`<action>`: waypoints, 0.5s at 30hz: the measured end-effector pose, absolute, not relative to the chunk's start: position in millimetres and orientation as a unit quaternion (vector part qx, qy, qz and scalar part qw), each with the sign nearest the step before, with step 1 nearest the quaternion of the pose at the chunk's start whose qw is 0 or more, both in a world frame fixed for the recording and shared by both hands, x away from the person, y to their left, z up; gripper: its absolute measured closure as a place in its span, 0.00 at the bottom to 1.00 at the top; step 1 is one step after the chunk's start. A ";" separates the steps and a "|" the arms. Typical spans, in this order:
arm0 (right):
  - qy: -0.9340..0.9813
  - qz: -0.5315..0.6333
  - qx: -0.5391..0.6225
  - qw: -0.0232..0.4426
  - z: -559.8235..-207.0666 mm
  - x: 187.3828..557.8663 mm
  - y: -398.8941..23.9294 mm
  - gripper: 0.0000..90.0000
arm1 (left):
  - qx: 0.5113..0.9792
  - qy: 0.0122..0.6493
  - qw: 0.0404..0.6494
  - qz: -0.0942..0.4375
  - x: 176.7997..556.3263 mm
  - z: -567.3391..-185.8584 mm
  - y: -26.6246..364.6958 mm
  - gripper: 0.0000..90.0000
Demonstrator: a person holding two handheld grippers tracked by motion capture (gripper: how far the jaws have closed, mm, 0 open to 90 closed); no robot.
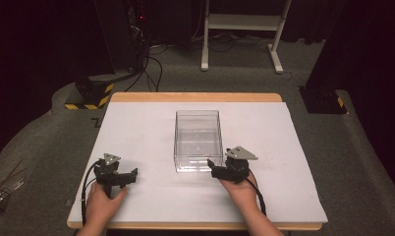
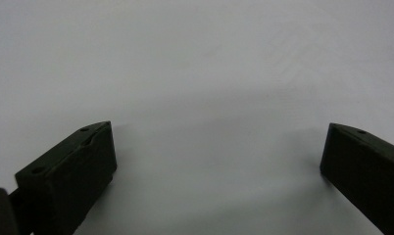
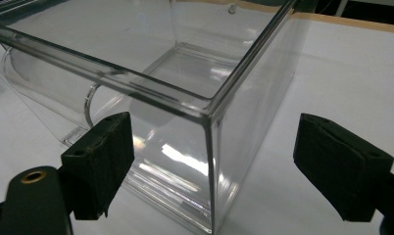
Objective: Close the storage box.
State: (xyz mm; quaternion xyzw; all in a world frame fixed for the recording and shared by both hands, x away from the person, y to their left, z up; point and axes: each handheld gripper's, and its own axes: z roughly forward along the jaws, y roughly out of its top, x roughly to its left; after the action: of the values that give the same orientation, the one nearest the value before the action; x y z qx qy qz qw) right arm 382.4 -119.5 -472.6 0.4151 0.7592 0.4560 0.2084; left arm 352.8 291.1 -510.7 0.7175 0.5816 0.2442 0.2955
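The right hand-held gripper [image 3: 212,166], jaws wide, is closing in on the clear box's [image 1: 198,140] near right corner. The left hand-held gripper [image 2: 219,161] is resting open on the bench [image 1: 136,128]; no grasp is made yet.

Room: dim, background near black; white rectangular table top [image 1: 136,132] was the only bright area, lit from above.
Glare: streaks on the clear plastic open-topped box [image 3: 185,161], bright rim edges.
Shadows: soft, under black jaws in left gripper view.
Focus: high view soft and grainy; near jaws slightly blurred.
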 end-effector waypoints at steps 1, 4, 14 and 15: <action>0.760 0.456 0.414 0.209 -472.8 384.0 -119.5 0.17 | 0.718 0.581 0.295 0.244 352.8 -510.7 291.1 0.00; 0.758 0.454 0.418 0.211 -473.4 387.8 -118.6 0.17 | 0.718 0.582 0.295 0.244 352.8 -510.7 291.1 0.01; 0.759 0.450 0.421 0.209 -475.0 393.9 -118.3 0.18 | 0.717 0.582 0.296 0.244 352.8 -510.7 291.2 0.00; 0.761 0.450 0.420 0.206 -474.8 393.7 -118.6 0.19 | 0.717 0.582 0.296 0.244 352.8 -510.7 291.2 0.00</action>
State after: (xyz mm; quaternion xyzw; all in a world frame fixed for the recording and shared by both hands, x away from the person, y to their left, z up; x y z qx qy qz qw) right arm 393.7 -118.6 -474.8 0.4202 0.7607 0.4500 0.2058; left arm 352.8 291.2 -510.7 0.7175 0.5816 0.2440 0.2956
